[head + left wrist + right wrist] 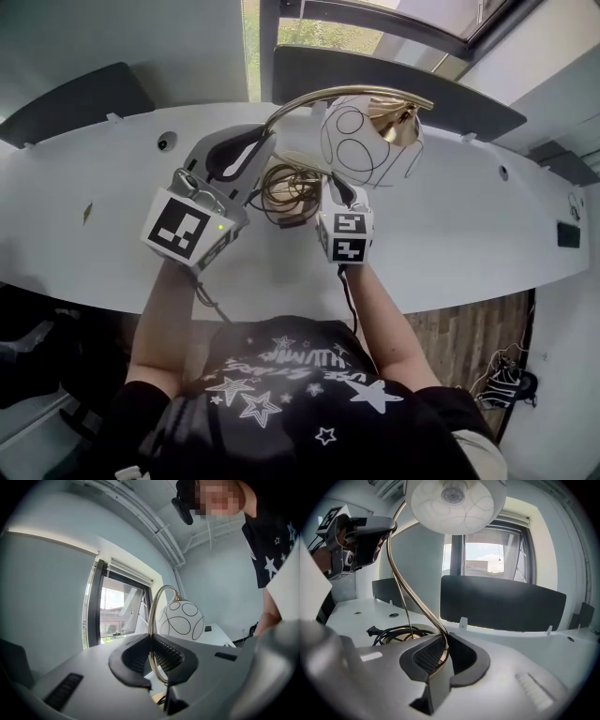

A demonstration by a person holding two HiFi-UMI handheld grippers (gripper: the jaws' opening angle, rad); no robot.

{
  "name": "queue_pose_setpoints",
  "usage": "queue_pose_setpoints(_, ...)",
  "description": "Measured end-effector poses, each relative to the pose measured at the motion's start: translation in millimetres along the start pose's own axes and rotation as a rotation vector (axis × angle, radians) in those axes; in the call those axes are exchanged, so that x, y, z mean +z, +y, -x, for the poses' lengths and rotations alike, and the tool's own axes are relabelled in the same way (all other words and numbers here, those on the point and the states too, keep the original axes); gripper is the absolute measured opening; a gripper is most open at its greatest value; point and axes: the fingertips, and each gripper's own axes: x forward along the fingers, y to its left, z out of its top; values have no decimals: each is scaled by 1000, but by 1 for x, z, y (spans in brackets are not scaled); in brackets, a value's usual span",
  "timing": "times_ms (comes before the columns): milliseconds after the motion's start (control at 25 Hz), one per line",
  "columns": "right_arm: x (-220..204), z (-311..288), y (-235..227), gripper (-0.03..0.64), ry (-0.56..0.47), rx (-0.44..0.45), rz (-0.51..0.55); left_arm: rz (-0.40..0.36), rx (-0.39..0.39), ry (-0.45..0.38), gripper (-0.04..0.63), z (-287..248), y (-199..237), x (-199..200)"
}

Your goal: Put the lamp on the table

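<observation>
The lamp has a curved brass stem [309,97] and a white globe shade [370,141] with black rings. Its base stands on the white table [450,234], ringed by its coiled black cord [286,192]. My left gripper [265,131] is shut on the upper bend of the stem [151,620], with the globe [182,619] just beyond its jaws. My right gripper [330,183] is shut on the lower stem [412,592] close to the base, under the globe [454,503]. The cord [393,632] and plug lie left of the right gripper [440,651].
Dark divider panels [394,84] [75,103] stand along the table's far edge, with a window [117,616] behind them. A round cable port [165,142] sits at the back left. A small black device [568,234] is at the far right, and wood floor [469,328] lies beyond the near edge.
</observation>
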Motion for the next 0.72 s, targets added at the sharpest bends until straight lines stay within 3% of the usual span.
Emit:
queue_pose_setpoints(200, -2, -17, -1, 38, 10, 13, 11, 19, 33, 25, 31, -6, 13, -11)
queue_pose_setpoints(720, -16, -36, 3, 38, 57, 35, 4, 27, 34, 68, 30, -11, 23, -32)
